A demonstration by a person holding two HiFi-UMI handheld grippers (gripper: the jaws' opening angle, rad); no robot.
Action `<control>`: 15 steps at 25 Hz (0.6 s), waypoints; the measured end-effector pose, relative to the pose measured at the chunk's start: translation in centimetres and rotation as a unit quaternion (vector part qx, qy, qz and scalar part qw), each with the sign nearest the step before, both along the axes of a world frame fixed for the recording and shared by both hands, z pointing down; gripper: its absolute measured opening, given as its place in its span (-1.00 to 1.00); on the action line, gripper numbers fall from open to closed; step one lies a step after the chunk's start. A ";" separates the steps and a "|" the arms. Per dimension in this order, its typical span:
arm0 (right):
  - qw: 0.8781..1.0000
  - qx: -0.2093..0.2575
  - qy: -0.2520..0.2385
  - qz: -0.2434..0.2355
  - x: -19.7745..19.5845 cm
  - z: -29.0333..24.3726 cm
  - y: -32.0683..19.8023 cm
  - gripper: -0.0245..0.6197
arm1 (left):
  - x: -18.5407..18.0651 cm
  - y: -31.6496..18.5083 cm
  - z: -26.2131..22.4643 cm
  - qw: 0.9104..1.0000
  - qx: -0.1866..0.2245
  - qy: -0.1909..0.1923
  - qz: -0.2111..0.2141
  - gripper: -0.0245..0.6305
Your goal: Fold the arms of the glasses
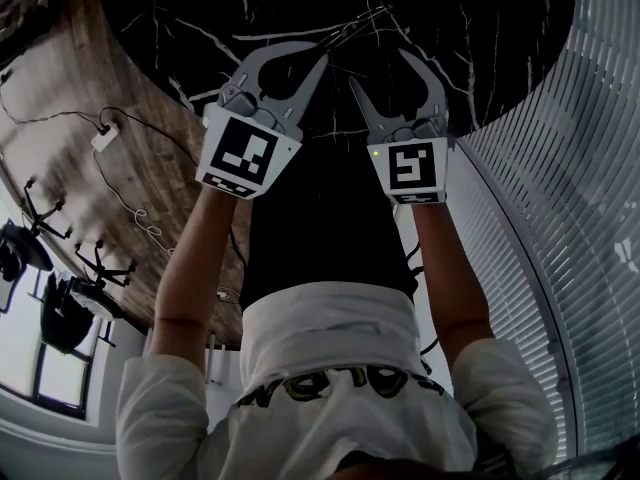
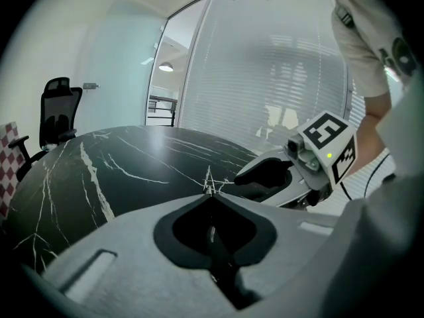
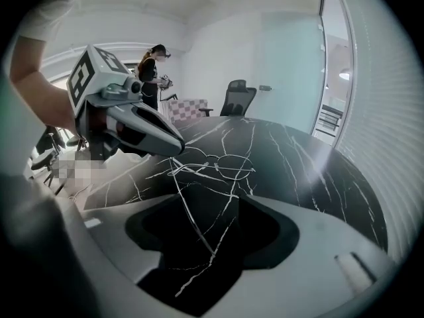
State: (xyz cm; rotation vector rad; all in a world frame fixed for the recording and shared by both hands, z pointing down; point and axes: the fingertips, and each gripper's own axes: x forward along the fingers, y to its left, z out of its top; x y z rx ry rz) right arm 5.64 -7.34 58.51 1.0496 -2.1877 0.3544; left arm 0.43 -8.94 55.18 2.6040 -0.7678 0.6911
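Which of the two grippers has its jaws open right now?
The right gripper: its jaws stand apart with nothing between them. The left gripper has its tips pinched together on the thin wire glasses.

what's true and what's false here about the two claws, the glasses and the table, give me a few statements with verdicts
The left claw is shut on the glasses: true.
The right claw grips the glasses: false; it is open, with nothing between its jaws.
The table is black with white veins: true.
The glasses have a thick plastic frame: false; the frame is thin wire.
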 end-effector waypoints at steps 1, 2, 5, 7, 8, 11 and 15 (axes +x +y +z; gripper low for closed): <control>1.000 0.000 0.000 0.001 0.1 0.0 -0.1 -0.08 | 0.0 0.1 0.0 1.000 -0.001 0.000 0.001 -0.90; 1.000 0.000 0.001 0.002 0.1 0.1 -0.2 -0.08 | 0.0 0.2 0.0 1.000 -0.001 0.000 0.002 -0.90; 1.000 0.003 0.002 0.005 0.3 0.0 -0.7 -0.08 | 0.1 0.4 -0.1 1.000 -0.002 0.001 0.005 -0.90; 1.000 0.005 0.001 0.008 0.3 -0.2 -1.0 -0.08 | 0.1 0.5 -0.2 1.000 -0.003 0.001 0.007 -0.90; 1.000 0.005 0.000 0.009 0.3 -0.2 -1.2 -0.08 | 0.2 0.6 -0.2 1.000 -0.003 0.001 0.009 -0.90; 1.000 0.006 -0.002 0.013 0.3 -0.3 -1.6 -0.08 | 0.3 1.0 -0.2 1.000 -0.006 0.002 0.014 -0.91; 1.000 0.009 -0.002 0.016 0.3 -0.4 -2.2 -0.08 | 0.7 1.5 -0.2 1.000 -0.008 0.000 0.028 -0.90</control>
